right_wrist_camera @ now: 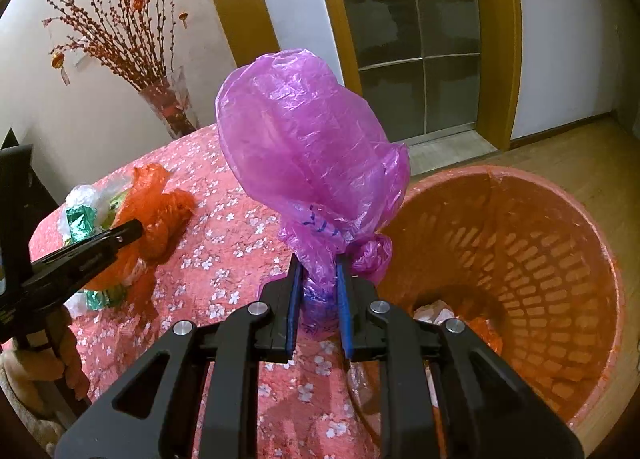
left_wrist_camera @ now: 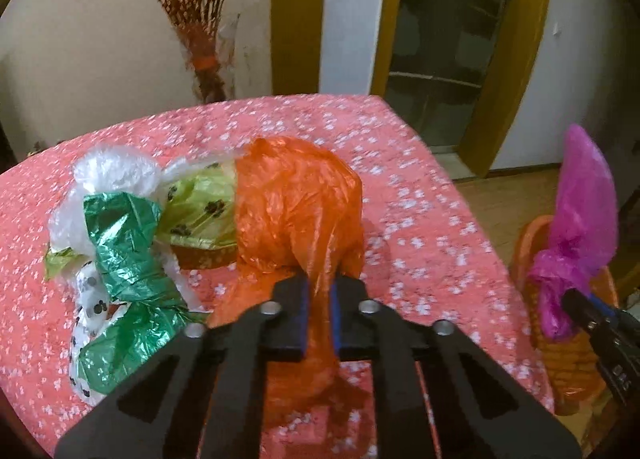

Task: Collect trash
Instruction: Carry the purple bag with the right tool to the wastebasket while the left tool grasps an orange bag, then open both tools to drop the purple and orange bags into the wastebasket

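We see the left tongs (left_wrist_camera: 319, 291) closed to a narrow gap on a twisted tail of the crumpled orange plastic bag (left_wrist_camera: 296, 207), which rests on the table (left_wrist_camera: 420, 195) with its pink floral cloth. Just beside the bag lies a heap of other wrappers: a shiny green foil piece (left_wrist_camera: 120, 235), a pale green paw-print bag (left_wrist_camera: 200, 211) and clear white film (left_wrist_camera: 112, 175). The left tool points forward and slightly down across the table.

The right tongs (right_wrist_camera: 319, 279) are clamped on the neck of the inflated translucent purple plastic bag (right_wrist_camera: 304, 135) (blue-lined pads pinch it on both sides). The bag stands upright over the table edge, just beside the rim of the orange perforated plastic bin (right_wrist_camera: 560, 259), which sits on the wooden floor (right_wrist_camera: 580, 147).
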Tool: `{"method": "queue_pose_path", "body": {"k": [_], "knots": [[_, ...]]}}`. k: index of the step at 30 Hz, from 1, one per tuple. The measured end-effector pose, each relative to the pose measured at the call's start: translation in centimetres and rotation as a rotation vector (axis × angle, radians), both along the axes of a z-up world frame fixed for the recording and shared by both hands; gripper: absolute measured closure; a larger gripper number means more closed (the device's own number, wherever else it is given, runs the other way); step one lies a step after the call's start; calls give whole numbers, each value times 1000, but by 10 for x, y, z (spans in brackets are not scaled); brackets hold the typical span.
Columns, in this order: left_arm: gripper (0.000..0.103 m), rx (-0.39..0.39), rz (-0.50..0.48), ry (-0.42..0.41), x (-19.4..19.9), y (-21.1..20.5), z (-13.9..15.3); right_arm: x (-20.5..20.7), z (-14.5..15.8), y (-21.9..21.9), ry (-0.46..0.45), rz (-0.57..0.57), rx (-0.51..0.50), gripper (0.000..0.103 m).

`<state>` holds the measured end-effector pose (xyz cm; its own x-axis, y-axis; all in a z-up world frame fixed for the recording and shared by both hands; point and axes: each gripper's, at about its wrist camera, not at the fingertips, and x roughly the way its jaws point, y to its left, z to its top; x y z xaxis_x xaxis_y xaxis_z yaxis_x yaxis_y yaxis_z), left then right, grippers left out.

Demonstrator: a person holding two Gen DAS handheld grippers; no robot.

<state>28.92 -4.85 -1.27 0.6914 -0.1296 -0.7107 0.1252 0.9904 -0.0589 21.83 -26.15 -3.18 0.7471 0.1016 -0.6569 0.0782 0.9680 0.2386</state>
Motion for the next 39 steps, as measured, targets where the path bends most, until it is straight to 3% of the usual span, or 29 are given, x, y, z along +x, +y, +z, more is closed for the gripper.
{"method": "queue_pose_path", "body": {"k": [19, 39], "knots": [[98, -145, -187, -86, -55, -41, 38, -47, 24, -32, -76, -77, -3, 86], [98, -215, -388, -49, -80, -122, 36, -81, 21, -89, -91, -245, 12, 86]]}}
